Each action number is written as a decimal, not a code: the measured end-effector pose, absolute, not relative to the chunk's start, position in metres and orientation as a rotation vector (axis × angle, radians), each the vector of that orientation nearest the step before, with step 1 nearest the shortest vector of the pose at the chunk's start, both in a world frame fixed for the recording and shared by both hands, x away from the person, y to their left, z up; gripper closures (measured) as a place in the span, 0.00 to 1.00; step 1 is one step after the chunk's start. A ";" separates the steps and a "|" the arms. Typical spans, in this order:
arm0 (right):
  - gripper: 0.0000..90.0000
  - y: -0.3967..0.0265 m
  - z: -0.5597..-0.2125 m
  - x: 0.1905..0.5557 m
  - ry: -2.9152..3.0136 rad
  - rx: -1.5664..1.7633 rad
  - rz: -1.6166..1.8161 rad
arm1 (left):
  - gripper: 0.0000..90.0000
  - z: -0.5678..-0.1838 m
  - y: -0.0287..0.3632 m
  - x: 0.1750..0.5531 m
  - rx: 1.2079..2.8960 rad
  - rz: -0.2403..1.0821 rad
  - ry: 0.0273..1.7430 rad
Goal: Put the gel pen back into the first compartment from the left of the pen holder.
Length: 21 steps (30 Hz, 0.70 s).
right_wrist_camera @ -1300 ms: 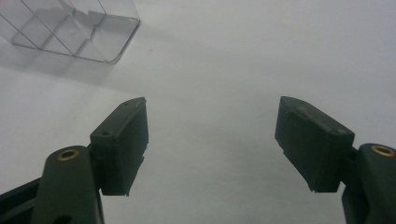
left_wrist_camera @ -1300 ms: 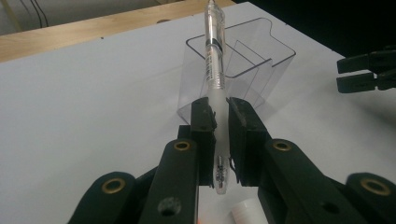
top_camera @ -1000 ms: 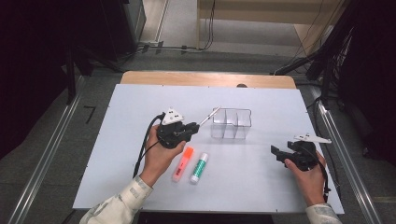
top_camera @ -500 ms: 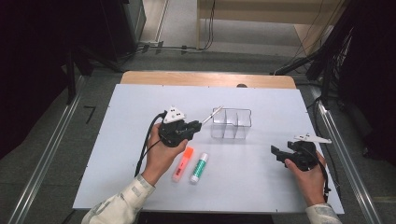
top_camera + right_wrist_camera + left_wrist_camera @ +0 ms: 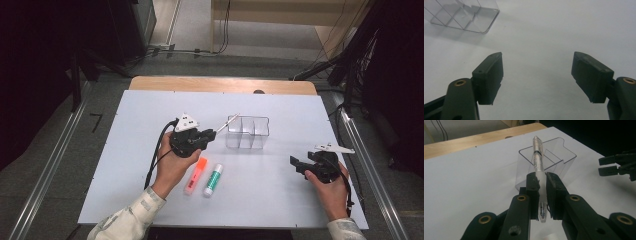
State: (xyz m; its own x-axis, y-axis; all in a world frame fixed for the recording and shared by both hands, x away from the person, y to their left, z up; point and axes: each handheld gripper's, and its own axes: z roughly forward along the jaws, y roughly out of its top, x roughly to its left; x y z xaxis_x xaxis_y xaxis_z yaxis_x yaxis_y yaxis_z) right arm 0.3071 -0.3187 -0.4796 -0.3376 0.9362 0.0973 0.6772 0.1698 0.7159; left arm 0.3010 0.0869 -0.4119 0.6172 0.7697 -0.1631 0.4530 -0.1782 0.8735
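On the white table (image 5: 125, 150), the left hand-held gripper (image 5: 542, 182) clamps a clear pen (image 5: 537, 157), its tip over the clear divided organizer (image 5: 247, 132). Nearer, an orange highlighter (image 5: 195, 175) and green-capped marker (image 5: 213, 179) lie side by side. The right hand-held gripper (image 5: 537, 75) gapes wide, holding nothing.

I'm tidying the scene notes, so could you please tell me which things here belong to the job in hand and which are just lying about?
In the job:
left gripper, shut on the pen
clear pen
clear organizer, just ahead of the pen

Lying about:
orange highlighter
green-and-white glue stick
right gripper, open and holding nothing
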 end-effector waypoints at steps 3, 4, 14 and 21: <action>0.27 -0.319 -0.480 0.307 2.087 1.534 0.971 | 0.90 -0.412 0.087 0.301 1.818 0.388 0.987; 0.27 -0.319 -0.480 0.307 2.087 1.533 0.970 | 0.90 -0.412 0.087 0.301 1.819 0.390 0.986; 0.27 -0.319 -0.480 0.307 2.089 1.528 0.972 | 0.90 -0.411 0.087 0.301 1.818 0.388 0.986; 0.27 -0.319 -0.480 0.307 2.088 1.531 0.973 | 0.90 -0.409 0.083 0.302 1.811 0.383 0.982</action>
State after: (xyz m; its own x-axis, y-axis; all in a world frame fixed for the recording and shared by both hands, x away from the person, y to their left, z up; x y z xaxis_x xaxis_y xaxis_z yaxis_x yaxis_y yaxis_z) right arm 0.3073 -0.3187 -0.4799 -0.3389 0.9356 0.0990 0.6775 0.1697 0.7157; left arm 0.3022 0.0834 -0.4087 0.6203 0.7660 -0.1687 0.4496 -0.1710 0.8767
